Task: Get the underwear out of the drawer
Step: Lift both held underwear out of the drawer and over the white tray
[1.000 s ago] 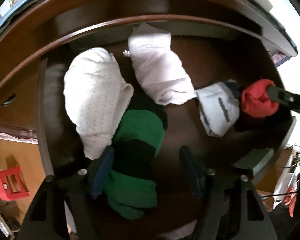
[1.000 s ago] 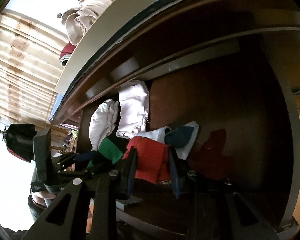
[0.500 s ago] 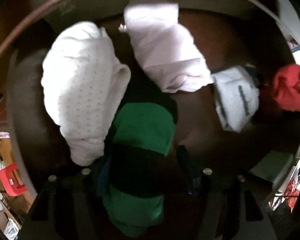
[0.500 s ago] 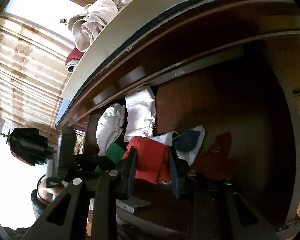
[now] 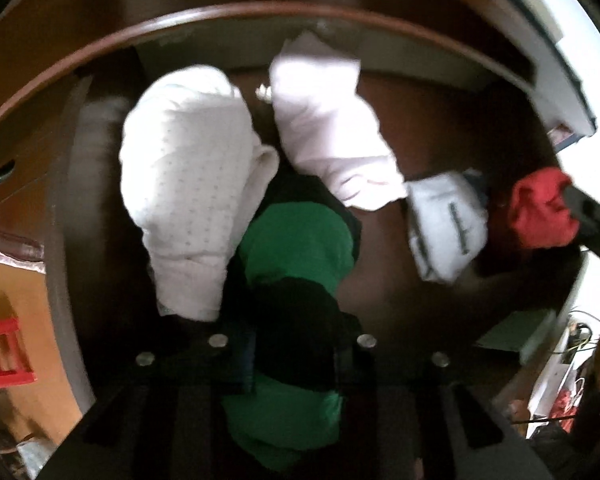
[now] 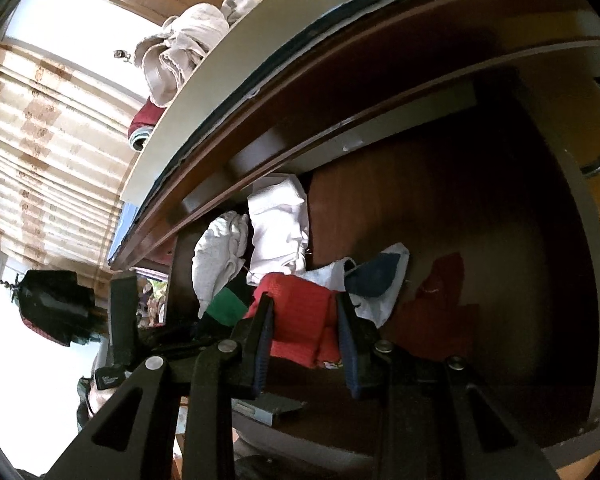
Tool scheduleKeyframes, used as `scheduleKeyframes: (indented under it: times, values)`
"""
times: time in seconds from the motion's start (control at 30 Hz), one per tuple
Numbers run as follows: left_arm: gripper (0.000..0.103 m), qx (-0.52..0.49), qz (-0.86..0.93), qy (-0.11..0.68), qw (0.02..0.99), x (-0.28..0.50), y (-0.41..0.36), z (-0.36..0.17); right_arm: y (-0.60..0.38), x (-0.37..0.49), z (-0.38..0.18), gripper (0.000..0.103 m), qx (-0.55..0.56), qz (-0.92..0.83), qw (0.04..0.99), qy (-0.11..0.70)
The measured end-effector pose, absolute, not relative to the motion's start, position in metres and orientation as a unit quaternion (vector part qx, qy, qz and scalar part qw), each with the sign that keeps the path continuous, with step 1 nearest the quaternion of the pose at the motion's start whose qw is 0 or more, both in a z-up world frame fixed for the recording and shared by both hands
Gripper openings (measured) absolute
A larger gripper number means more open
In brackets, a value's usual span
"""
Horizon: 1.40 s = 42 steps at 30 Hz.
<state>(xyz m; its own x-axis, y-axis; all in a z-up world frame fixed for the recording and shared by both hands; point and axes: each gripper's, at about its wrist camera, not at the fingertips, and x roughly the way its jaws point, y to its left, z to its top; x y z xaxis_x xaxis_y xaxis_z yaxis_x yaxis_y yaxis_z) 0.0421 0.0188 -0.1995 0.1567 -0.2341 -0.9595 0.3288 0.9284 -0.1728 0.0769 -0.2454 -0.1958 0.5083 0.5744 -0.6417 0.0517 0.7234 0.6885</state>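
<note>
The open dark wooden drawer (image 5: 452, 120) holds several rolled garments. My left gripper (image 5: 294, 354) is shut on the green and black striped underwear (image 5: 296, 248), near its black band. A dotted white roll (image 5: 188, 184) lies left of it and a plain white roll (image 5: 328, 128) behind. My right gripper (image 6: 306, 320) is shut on the red underwear (image 6: 300, 320), which also shows at the right in the left wrist view (image 5: 540, 208). A white and navy piece (image 6: 376, 284) lies just behind it.
A dark red garment (image 6: 440, 304) lies on the drawer floor to the right. The dresser top (image 6: 228, 92) overhangs the drawer and carries beige clothes (image 6: 180, 48). A red crate (image 5: 0, 352) stands on the floor at the left.
My left gripper has closed its jaws on the green and black underwear. My right gripper has kept its hold on the red underwear and risen slightly.
</note>
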Motion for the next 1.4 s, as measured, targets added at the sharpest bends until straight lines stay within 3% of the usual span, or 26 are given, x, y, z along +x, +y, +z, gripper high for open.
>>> scheduleKeyframes:
  times: [0.53, 1.4]
  values:
    - [0.024, 0.008, -0.244, 0.528, 0.814, 0.002, 0.02, -0.114, -0.243, 0.049, -0.157, 0.032, 0.328, 0.153, 0.83, 0.424]
    - [0.024, -0.005, -0.3, 0.401, 0.866, 0.028, -0.025, 0.001, -0.255, 0.058, -0.045, 0.032, 0.277, 0.159, 0.9, 0.297]
